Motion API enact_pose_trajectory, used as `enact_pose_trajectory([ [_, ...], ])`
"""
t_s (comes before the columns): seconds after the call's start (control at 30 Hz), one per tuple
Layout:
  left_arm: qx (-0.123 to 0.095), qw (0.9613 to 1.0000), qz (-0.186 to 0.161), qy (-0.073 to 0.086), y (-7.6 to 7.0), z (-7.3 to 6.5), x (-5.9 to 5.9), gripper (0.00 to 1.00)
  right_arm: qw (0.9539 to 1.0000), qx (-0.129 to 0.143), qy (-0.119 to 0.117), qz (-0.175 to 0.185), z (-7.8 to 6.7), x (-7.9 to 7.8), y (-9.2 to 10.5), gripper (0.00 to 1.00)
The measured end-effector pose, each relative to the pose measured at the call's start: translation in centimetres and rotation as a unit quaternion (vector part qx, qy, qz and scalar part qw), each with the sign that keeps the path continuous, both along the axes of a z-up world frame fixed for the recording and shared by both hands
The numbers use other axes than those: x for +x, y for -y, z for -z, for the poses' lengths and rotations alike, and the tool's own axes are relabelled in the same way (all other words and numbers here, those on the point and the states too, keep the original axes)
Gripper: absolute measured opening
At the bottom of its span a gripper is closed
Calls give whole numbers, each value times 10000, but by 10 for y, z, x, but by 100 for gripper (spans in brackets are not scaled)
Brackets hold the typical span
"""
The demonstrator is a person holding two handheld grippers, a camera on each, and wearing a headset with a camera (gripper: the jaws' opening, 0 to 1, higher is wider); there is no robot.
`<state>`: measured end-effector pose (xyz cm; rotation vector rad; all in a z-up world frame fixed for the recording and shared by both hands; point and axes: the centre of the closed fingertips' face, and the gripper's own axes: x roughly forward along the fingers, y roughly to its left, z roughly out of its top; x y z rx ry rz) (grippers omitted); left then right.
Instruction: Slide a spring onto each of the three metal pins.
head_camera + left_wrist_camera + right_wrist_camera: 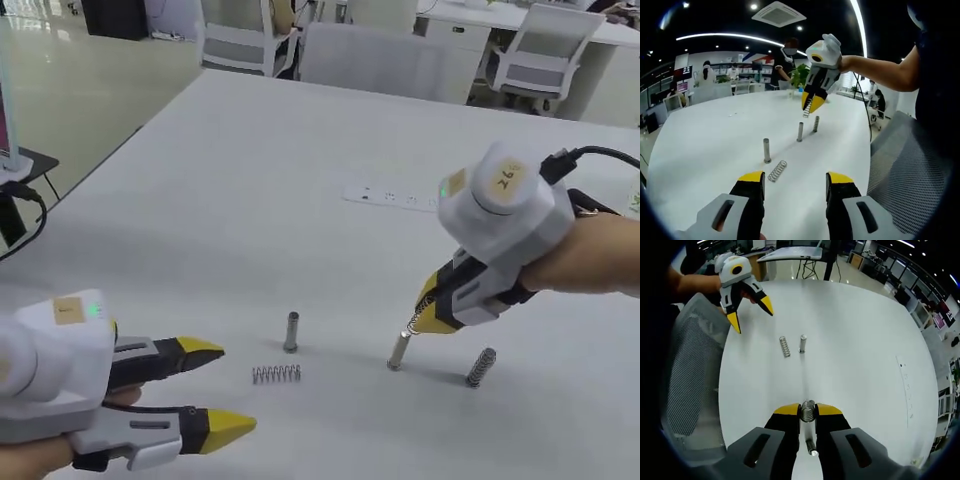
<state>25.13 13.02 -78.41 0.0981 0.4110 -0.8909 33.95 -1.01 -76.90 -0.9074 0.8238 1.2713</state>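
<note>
The right hand-held gripper [421,324], centre-right in the head view, is closed on a spring [808,411] held just over the middle pin [398,352]; contact cannot be told. The second pin is judged in hand. Next, the coil must be lined up with the pin tip and lowered. The left hand-held gripper [238,388], lower left, is held wide open and empty. A loose spring [276,374] lies on the table [250,200] beside the bare pin [291,331]. The right-hand pin [481,367] already carries a spring.

Three short metal pins stand on the white counter [250,200]. In the head view the left pin [291,332] is bare and upright, the middle pin [398,352] is bare and leaning, and the right pin [488,353] wears a fitted spring [480,370]. A loose spring [276,374] lies flat just beside the left pin, and a held spring [808,414] is pinched in the right gripper [808,408] above the middle pin.
</note>
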Motion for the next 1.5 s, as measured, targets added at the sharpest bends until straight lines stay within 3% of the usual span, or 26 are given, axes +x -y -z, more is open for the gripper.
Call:
enact_pose_trajectory([
  [0.63, -14, 10000, -41, -27, -2, 3, 1, 42, 9996, -200, -192, -40, 22, 8, -2, 9],
  [1.2, -9, 10000, -66, -32, -4, 4, 2, 42, 9985, -474, -265, -98, 56, 5, -8, 9],
  [1.5, -6, 10000, -65, -36, -4, 4, 0, 41, 9985, -449, -325, -10, 68, 3, -12, 9],
])
